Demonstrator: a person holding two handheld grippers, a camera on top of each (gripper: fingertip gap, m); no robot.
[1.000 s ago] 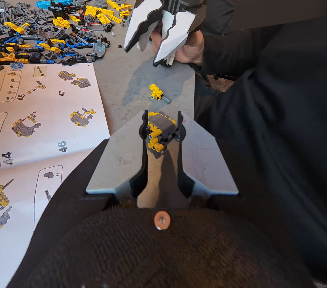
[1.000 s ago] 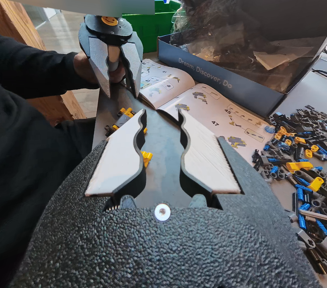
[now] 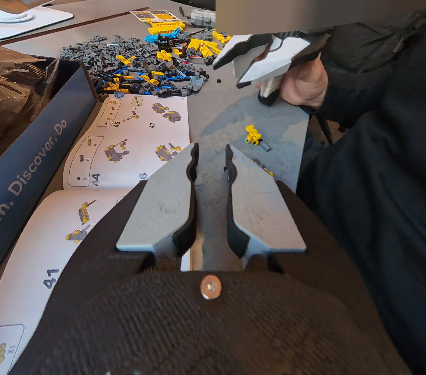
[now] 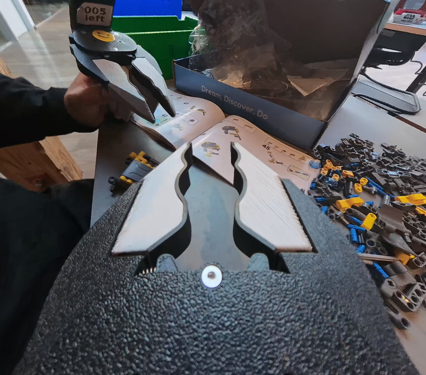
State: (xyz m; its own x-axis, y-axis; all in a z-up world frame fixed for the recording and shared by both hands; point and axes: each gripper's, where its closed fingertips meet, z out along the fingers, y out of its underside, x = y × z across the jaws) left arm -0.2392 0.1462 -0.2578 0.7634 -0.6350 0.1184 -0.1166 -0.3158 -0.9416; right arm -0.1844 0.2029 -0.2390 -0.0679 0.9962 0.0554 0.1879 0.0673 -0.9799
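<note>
tongs on both hands gape empty: left gripper hovers just beside the grey-and-yellow brick assembly, mostly hidden behind its right finger, while right gripper hangs over the open instruction booklet, seemingly farther off.

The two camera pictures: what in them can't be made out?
- Grey-and-yellow assembly: right wrist view, partly behind the right gripper; in the left wrist view the left gripper hides nearly all of it.
- Box contents: both views, dark crumpled plastic hides them.
- Far parts of the brick pile: too small to tell apart.
</note>
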